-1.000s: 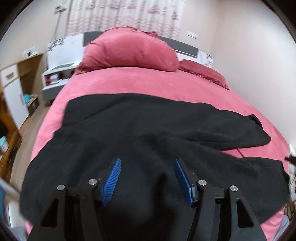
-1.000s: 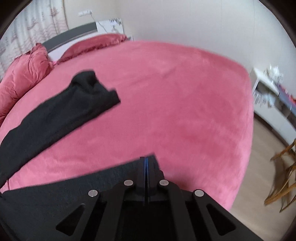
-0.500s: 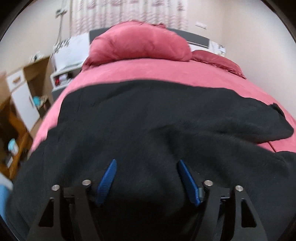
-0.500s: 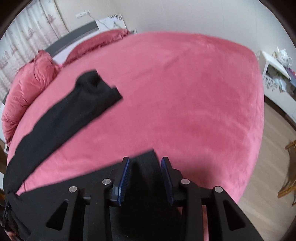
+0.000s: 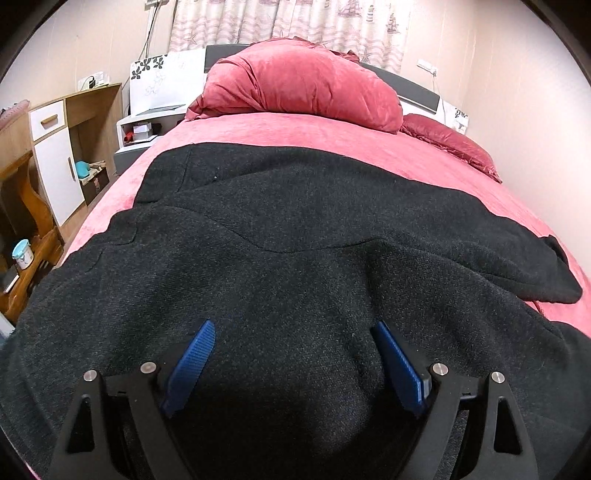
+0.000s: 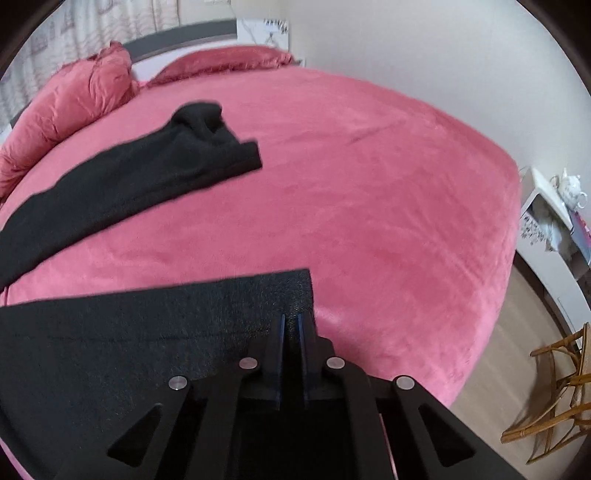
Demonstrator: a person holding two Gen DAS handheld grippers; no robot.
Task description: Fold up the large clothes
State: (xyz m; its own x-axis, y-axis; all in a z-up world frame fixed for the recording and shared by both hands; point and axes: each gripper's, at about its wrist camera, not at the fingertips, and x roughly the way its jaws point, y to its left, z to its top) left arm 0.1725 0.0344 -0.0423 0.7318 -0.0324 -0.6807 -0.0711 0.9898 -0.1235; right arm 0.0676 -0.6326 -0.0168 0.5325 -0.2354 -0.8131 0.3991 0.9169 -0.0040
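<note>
The left gripper [image 5: 291, 332] is opening, its blue pads wide apart over the black coat [image 5: 295, 240], pressing on nothing. The right gripper [image 6: 291, 321] is closing, pads nearly together on the coat's corner [image 6: 295, 291] at lower centre. The coat sprawls over the pink bed [image 6: 369, 184], one sleeve [image 6: 147, 166] stretching toward upper left.

A bed with a pink-red cover [image 5: 332, 133] fills the middle of both views, with a bulky red duvet [image 5: 299, 81] heaped at its head in the upper centre and a flatter red pillow [image 5: 450, 144] to its right. Patterned curtains [image 5: 295, 18] hang along the top edge, and a wooden cabinet with white doors [image 5: 59, 158] stands at the left with a white bedside unit [image 5: 144, 125] next to it. In the right wrist view, a white teapot [image 6: 570, 188] sits on a white shelf at the right edge, above a wicker chair [image 6: 554, 387] on wood flooring at the lower right.
</note>
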